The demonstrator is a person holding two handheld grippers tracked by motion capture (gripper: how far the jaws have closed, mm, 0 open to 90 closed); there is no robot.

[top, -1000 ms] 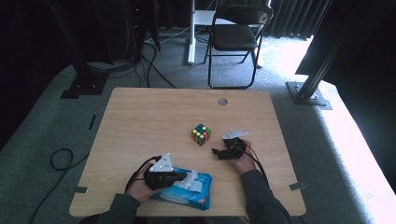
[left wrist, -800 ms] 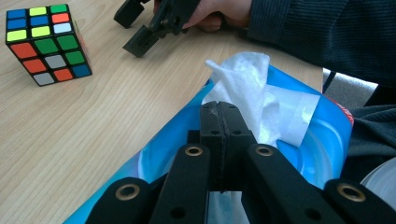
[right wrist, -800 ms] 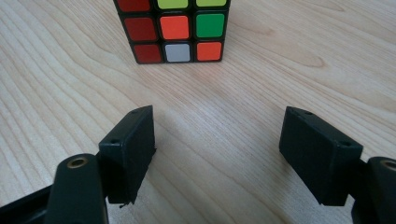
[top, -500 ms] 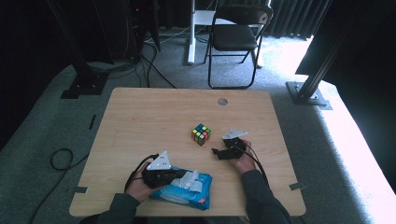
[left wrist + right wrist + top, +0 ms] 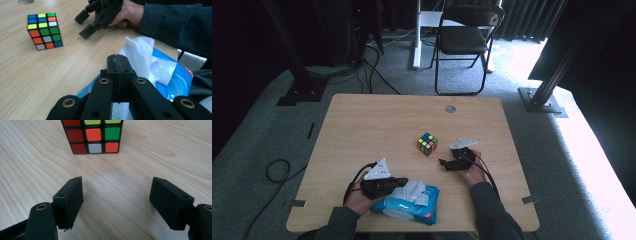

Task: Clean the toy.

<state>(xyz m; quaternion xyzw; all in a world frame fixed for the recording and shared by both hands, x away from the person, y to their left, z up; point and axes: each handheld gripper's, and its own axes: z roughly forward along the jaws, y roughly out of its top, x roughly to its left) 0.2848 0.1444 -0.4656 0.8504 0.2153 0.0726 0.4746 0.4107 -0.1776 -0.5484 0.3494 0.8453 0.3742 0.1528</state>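
A scrambled colour cube [image 5: 427, 144] stands right of the middle of the wooden table [image 5: 362, 125]. My right gripper [image 5: 444, 164] lies on the table just in front of it, and its jaws [image 5: 117, 192] stand open toward the cube [image 5: 93, 136] with bare wood between them. At the front edge lies a blue pack of wet wipes [image 5: 407, 210] with a white wipe [image 5: 414, 190] sticking up from it. My left gripper [image 5: 403, 182] is shut, its tips [image 5: 117, 58] over the pack [image 5: 178, 80] right beside the raised wipe [image 5: 142, 52]. I see nothing between its jaws.
A round cable hole [image 5: 450, 108] sits near the table's far edge. Behind the table stands a black folding chair [image 5: 464, 40], and cables run across the floor at the left [image 5: 277, 170]. The left gripper view also shows the right gripper [image 5: 85, 23] and the cube [image 5: 44, 31].
My left gripper has edged a little to the left over the wipes pack. The right gripper and the cube have stayed put.
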